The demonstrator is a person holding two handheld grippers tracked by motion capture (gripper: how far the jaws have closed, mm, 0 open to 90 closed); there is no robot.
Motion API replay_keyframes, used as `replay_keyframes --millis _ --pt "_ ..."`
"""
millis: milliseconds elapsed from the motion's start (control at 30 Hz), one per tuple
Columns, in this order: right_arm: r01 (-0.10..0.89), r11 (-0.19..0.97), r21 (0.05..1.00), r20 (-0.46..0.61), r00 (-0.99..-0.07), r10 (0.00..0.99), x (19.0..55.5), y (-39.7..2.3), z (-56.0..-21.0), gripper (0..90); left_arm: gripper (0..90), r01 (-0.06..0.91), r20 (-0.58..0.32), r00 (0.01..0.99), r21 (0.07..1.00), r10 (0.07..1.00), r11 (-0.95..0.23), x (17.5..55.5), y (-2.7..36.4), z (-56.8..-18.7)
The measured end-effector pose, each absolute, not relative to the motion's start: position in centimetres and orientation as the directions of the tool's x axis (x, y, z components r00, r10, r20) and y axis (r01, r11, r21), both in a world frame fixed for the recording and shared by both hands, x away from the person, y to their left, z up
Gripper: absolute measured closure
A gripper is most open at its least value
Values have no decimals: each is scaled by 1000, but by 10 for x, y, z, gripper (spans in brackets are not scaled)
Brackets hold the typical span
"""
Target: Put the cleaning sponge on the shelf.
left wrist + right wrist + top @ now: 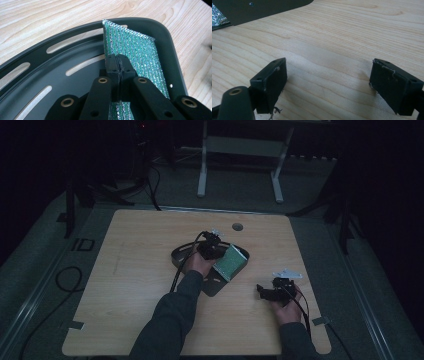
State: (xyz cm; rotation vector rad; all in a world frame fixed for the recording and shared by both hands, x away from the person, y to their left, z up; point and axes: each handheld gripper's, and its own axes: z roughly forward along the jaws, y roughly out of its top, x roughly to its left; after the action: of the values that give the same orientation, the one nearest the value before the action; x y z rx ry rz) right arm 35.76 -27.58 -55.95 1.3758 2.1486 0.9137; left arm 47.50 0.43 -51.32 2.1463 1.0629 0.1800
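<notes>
Left tongs [119, 72] pinch the light, floppy green mesh [135, 52] by its edge over the dark tray [172, 50]; right tongs [328, 85] gape empty above the counter [352, 37].

High view overhead, gripper views close, sharing tabletop [135, 270]

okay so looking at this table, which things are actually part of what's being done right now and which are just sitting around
In use: left gripper, shut on the green mesh cloth; dark slotted tray under it.
Lying about: right gripper, open over bare table; round hole in the tabletop; white frame behind.
</notes>
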Motion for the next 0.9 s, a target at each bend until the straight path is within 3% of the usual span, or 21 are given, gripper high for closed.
replay_keyframes --millis 400,900 --pt "627 291 722 -5 -416 909 358 -276 -559 139 864 653 -166 640 633 750 -416 477 1 -520" --pt "627 291 722 -5 -416 909 358 -276 -559 139 638 643 -184 642 657 744 -392 474 3 -513"
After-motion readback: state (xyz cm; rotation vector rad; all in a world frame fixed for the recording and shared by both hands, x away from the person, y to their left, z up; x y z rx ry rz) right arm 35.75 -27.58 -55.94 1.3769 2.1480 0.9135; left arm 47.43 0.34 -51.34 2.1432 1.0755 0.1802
